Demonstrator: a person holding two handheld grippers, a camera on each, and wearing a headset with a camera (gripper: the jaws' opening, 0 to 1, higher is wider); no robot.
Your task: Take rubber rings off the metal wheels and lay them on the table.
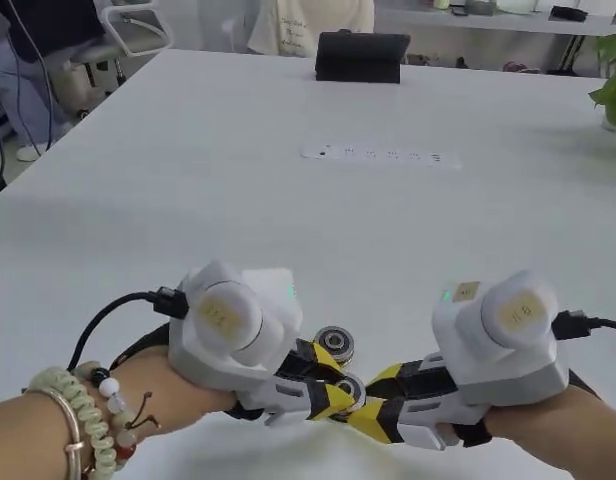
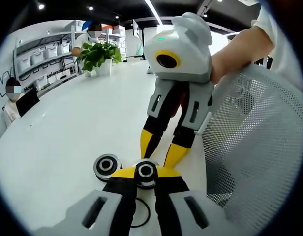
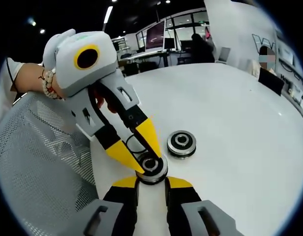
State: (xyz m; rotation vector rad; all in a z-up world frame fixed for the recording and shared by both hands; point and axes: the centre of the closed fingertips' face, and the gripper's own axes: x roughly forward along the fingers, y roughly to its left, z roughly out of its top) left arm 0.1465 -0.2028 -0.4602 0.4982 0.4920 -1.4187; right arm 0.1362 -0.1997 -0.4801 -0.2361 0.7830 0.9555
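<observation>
Lower centre: left tongs (image 2: pixel 145 176) pinching metal wheel (image 3: pixel 151 167), lying flat, bore pointing up; right tongs (image 3: pixel 151 181) flank same wheel from opposite side, grip unclear; second wheel (image 1: pixel 334 342) flat on surface (image 1: pixel 288 200) just above; loose rubber ring (image 2: pixel 148 216) lies under left tongs.

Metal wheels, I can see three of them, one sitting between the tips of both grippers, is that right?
Not three: two. The right gripper view shows one metal wheel between the tips of the left gripper and the right gripper, and a second wheel lying flat beside it on the table.
</observation>
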